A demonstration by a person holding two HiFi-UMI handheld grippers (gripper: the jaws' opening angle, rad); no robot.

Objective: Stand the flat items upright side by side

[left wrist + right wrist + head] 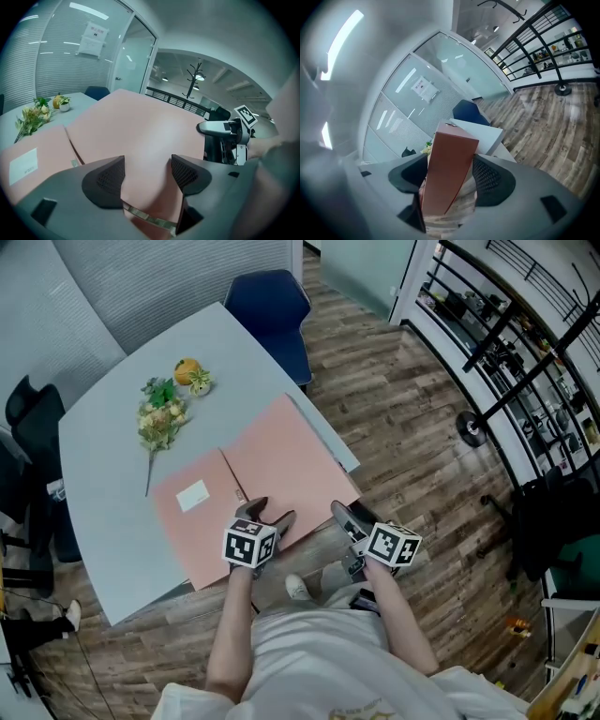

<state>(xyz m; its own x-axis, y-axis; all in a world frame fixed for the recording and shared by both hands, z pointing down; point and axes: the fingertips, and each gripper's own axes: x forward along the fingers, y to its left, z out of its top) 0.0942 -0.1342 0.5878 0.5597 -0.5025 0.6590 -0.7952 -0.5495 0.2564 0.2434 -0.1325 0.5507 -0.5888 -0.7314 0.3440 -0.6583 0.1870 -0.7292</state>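
Note:
Two pink folders lie flat on the grey table (112, 427). The left folder (208, 521) carries a white label. The larger right folder (281, 460) overhangs the table's near right edge. My left gripper (269, 513) stands open over that folder's near edge, and pink folder (140, 126) shows between its spread jaws (147, 173). My right gripper (345, 518) is at the folder's near right corner, turned on its side. In the right gripper view the folder (450, 164) runs edge-on between the pads, and the gripper (450, 176) is shut on it.
A bunch of flowers (161, 418) and a small orange pot (190, 376) sit at the table's far left. A blue chair (272, 301) stands behind the table. Black railings and shelving (506, 343) line the right side, over wooden floor.

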